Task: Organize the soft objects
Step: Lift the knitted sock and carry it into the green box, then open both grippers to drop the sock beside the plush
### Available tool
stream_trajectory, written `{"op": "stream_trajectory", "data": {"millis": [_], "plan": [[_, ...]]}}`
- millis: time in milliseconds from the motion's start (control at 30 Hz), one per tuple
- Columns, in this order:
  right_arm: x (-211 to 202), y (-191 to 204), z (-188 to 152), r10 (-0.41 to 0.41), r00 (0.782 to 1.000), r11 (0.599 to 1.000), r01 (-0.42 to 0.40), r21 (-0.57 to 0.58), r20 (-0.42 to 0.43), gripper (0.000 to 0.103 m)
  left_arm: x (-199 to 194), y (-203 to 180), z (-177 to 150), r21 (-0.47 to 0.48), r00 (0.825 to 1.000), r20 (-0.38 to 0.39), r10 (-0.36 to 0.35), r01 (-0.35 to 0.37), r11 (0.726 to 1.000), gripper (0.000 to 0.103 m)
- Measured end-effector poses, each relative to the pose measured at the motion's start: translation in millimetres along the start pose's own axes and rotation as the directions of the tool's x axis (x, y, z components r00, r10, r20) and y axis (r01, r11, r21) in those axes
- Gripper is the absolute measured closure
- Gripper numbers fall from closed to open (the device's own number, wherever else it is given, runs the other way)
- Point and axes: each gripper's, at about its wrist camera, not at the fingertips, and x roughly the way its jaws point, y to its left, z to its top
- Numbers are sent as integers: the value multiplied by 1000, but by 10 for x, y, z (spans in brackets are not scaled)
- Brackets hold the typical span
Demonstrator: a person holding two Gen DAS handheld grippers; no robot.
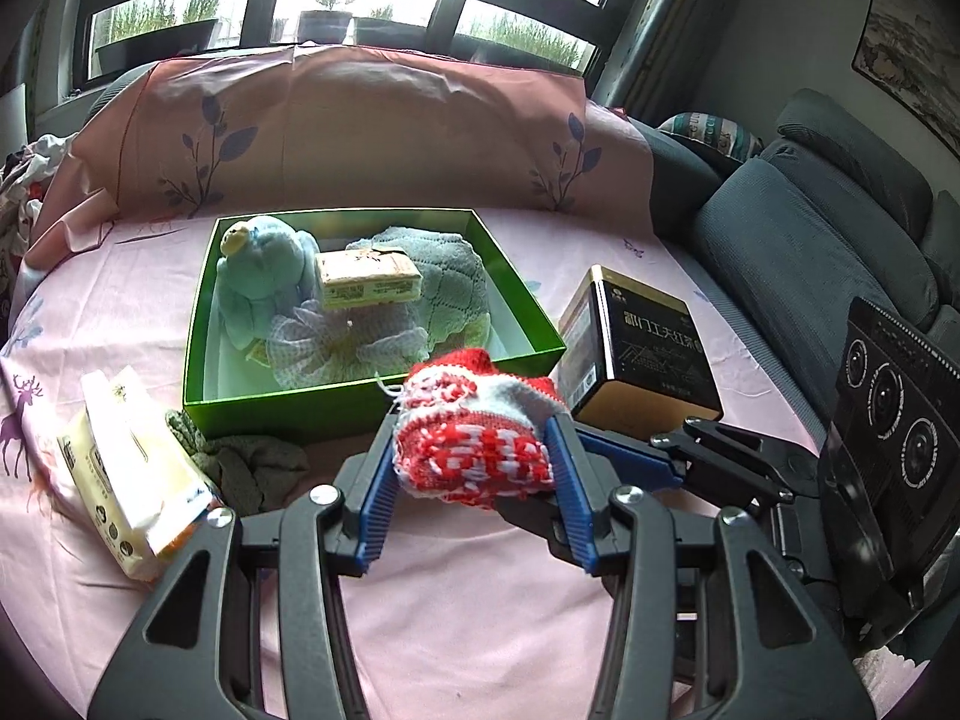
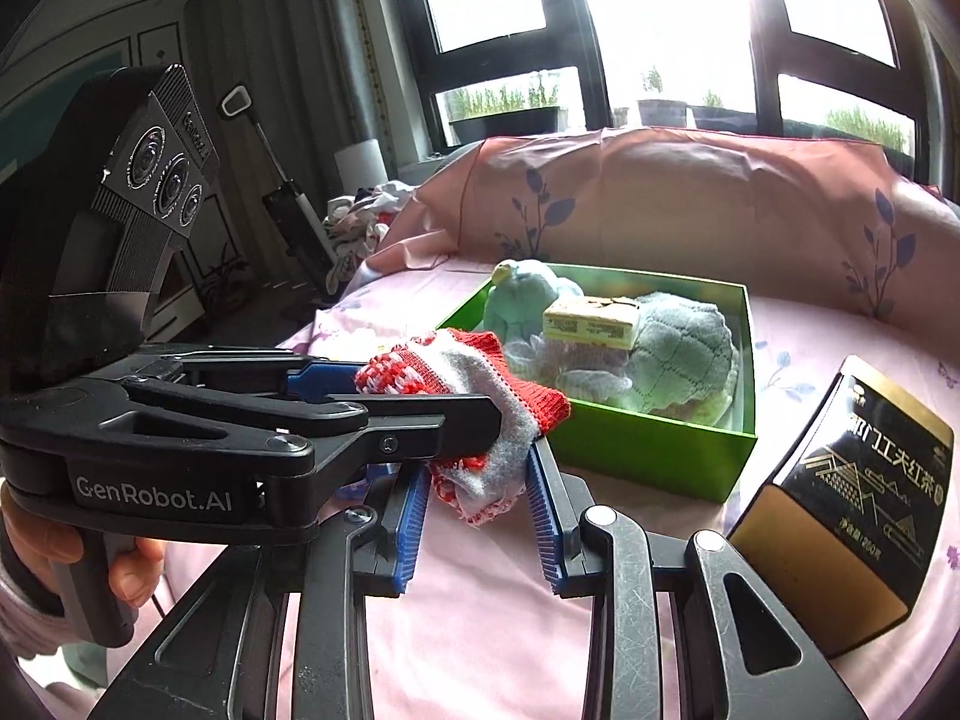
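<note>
Red-and-white knitted sock [image 1: 474,450] hangs pinched between both tools, left tool [image 1: 474,480] and right tool [image 2: 477,480], just before the green box [image 1: 372,393] already holding 4 soft items; grey cloth [image 1: 240,456] and tissue pack [image 1: 132,468] remain outside

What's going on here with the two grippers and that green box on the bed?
A person holds a red and white knitted sock between both handheld grippers, the left gripper and right gripper each clamped on it, just in front of the green box. The box already holds a blue plush bird, a green towel and a small carton.
</note>
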Motion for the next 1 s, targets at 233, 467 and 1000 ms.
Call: {"op": "stream_trajectory", "data": {"millis": [233, 467, 1000], "plan": [[389, -215, 414, -13, 1000, 1000, 13, 23, -2, 70, 267, 244, 503, 16, 999, -9, 32, -32, 999, 56], [1027, -436, 530, 22, 995, 996, -13, 83, -97, 70, 706, 746, 621, -98, 996, -86, 23, -32, 995, 56], [1810, -686, 547, -66, 946, 985, 112, 129, -318, 69, 1392, 1111, 662, -189, 979, -190, 69, -105, 976, 49]]}}
